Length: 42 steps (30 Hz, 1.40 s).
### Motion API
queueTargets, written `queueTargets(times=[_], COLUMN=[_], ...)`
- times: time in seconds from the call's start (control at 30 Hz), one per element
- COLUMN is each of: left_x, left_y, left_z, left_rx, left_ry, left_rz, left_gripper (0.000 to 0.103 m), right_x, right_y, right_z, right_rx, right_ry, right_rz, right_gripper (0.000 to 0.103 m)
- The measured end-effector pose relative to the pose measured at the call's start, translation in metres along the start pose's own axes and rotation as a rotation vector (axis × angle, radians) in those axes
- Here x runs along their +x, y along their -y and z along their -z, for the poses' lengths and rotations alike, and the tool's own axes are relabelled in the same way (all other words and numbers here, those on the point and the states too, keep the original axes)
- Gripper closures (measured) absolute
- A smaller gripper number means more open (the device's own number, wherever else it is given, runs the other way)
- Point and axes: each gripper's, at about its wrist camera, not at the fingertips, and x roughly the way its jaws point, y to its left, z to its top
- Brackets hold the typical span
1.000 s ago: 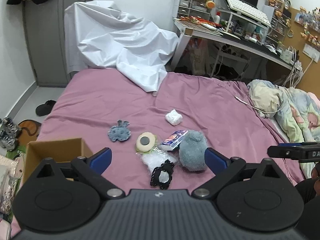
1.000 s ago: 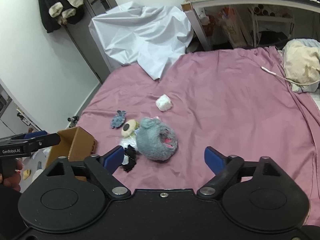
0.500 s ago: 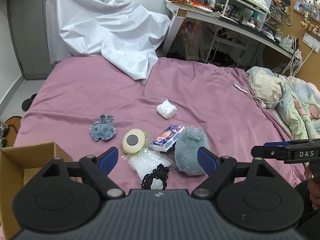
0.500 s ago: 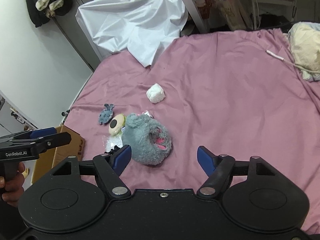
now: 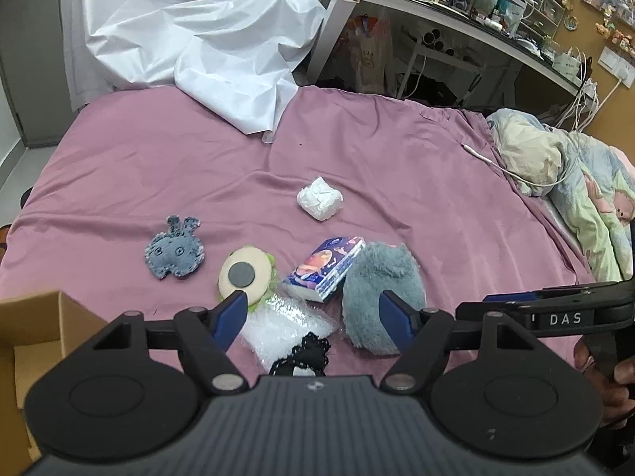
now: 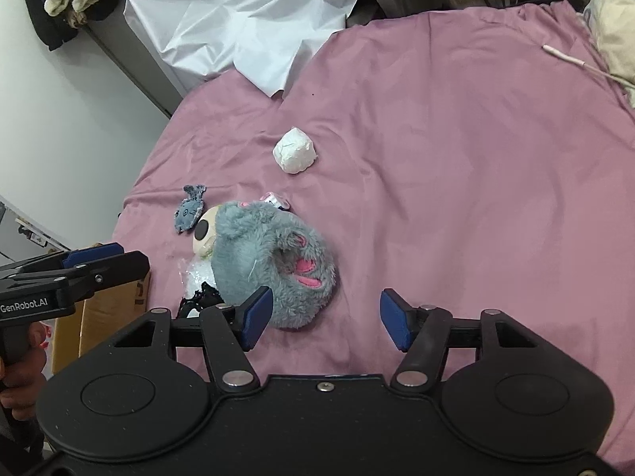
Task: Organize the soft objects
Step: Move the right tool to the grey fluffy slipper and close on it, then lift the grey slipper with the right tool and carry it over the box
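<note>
With my left gripper (image 5: 311, 315) and right gripper (image 6: 323, 317) both half open, jaws just narrowing on nothing, I should widen the right again, straddle the grey plush (image 6: 274, 254) just ahead-left of it, squeeze gently, and lift toward the cardboard box (image 5: 37, 317).

Your right gripper (image 6: 321, 315) hangs over the pink bedsheet (image 6: 456, 182), jaws apart and just been closing, nothing between them; left pad (image 6: 256, 313) just beside the grey plush toy (image 6: 274, 261). White wad (image 6: 294, 150) lies apart, farther up. Small blue felt toy (image 6: 189, 210) and round cream piece (image 6: 205, 234) at plush's left. Your left gripper (image 6: 85, 261) enters at left, over cardboard box (image 6: 107, 305)
</note>
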Motion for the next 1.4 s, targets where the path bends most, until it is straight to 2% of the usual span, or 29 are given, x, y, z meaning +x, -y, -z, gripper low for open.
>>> queueTargets(times=[0.27,0.47,0.63,0.8,0.9,0.97,1.13,1.17,1.23,1.4], left_x=[0.021,0.034,0.041,0.048,0.051,0.055,0.063,0.063,0.061,0.046], left_y=[0.01,0.022,0.026,0.015,0.007,0.002,-0.004,-0.005,-0.005,-0.011], left_z=[-0.012,-0.017,-0.013,-0.009,-0.004,-0.001,0.006,0.006,0.007,0.004], left_rx=[0.032,0.073,0.096,0.059,0.03,0.005,-0.051,-0.06,-0.061,-0.083], left_ry=[-0.016,-0.028,-0.047,-0.089,-0.115,-0.136,-0.169,-0.171,-0.167,-0.12], left_rz=[0.054,0.102,0.112,0.09,0.109,0.12,0.165,0.168,0.144,0.15], left_gripper=[0.042,0.044,0.049,0.053,0.053,0.053,0.055,0.057,0.06,0.064], right_x=[0.025,0.04,0.045,0.052,0.055,0.056,0.054,0.051,0.045,0.032], right_y=[0.007,-0.005,-0.015,-0.017,-0.017,-0.016,-0.019,-0.021,-0.026,-0.042], right_z=[-0.004,-0.003,-0.004,-0.004,-0.002,-0.001,0.001,0.001,0.0,-0.003], right_rx=[0.021,-0.018,-0.033,-0.027,-0.021,-0.003,0.006,0.003,-0.021,-0.077], right_ry=[-0.01,-0.029,-0.029,-0.038,-0.044,-0.05,-0.043,-0.039,-0.032,-0.006], right_rz=[0.015,-0.013,-0.052,-0.072,-0.094,-0.133,-0.159,-0.167,-0.179,-0.165], right_gripper=[0.043,0.043,0.044,0.044,0.05,0.066,0.079,0.087,0.088,0.088])
